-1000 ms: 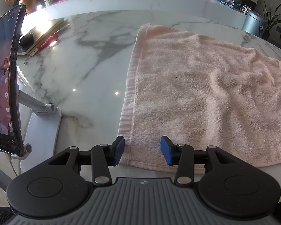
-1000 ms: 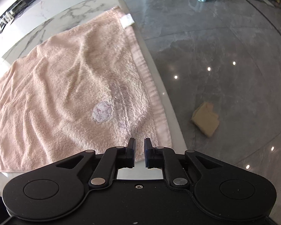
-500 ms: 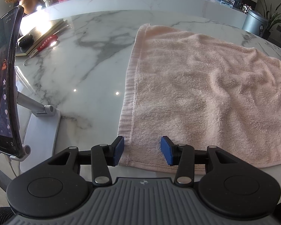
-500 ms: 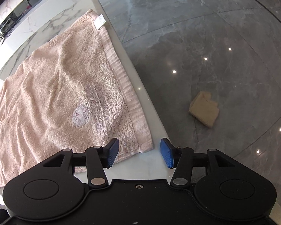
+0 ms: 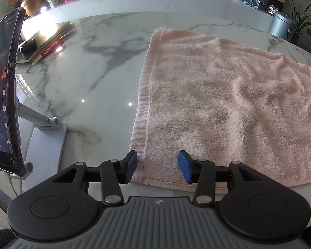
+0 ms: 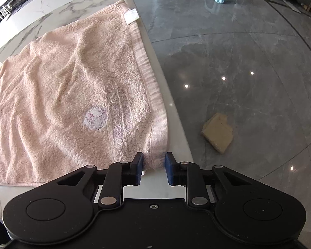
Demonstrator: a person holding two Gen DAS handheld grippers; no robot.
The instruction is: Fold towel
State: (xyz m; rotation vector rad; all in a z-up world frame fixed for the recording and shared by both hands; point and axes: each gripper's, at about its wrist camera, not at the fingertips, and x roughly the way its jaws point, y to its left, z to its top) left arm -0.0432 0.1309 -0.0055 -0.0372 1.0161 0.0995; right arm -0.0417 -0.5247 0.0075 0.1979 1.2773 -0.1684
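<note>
Lying flat on the white marble worktop (image 5: 105, 66), the pink towel (image 5: 228, 108) spreads before me, its sewn-in white label (image 6: 131, 16) too blurred to read. My left tongs (image 5: 157, 167) stand spread over its near left corner, pads clear of the cloth. My right tongs (image 6: 154, 169) have just been closing, and the near right corner's hem sits bunched between their pads. A red strip reading COFFEE (image 5: 50, 46) lies beside a phone (image 5: 4, 95) on its stand.
</note>
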